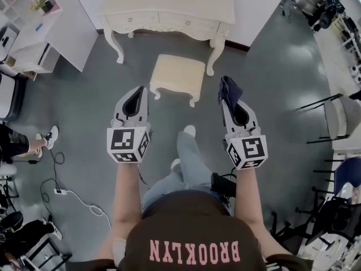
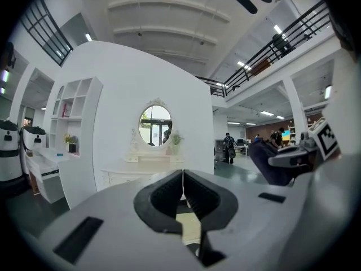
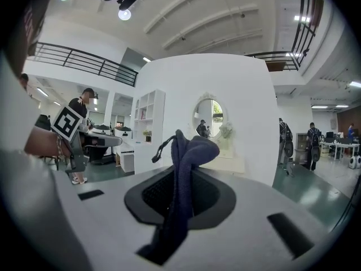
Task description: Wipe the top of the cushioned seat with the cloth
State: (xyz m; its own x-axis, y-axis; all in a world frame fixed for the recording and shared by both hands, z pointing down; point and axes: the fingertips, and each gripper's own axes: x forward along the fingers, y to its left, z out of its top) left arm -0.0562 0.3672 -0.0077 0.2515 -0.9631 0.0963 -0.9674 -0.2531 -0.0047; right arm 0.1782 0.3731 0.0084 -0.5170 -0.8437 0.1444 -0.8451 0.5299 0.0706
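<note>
Person: brown shirt (image 1: 192, 236) at 6 o'clock in the head view, with jeans and a white shoe (image 1: 189, 131) just ahead of it.
Left gripper (image 1: 140, 89): held out at about 11 o'clock from the body, its marker cube toward the person. In the left gripper view its two dark jaws meet along a thin line, with nothing between them.
Right gripper (image 1: 227, 99): held out at about 1 o'clock, level with the other one. Its jaws are clamped on the cloth.
Cloth (image 1: 230, 86): dark blue and bunched. It rises past the jaw tips, with a tail hanging back into the jaw opening. It is in the air, apart from the seat.
Floor cable (image 1: 73, 199): white, on the grey floor at 8 o'clock.
Cushioned seat (image 1: 177, 71): a cream stool at 12 o'clock, ahead of both grippers and between their lines. Neither gripper touches it.
Dressing table (image 1: 169, 7): cream, at 12 o'clock just beyond the stool, against the white wall. Its oval mirror (image 2: 155, 125) shows in the left gripper view.
Shelf unit (image 1: 34, 27): white, at 10 o'clock.
</note>
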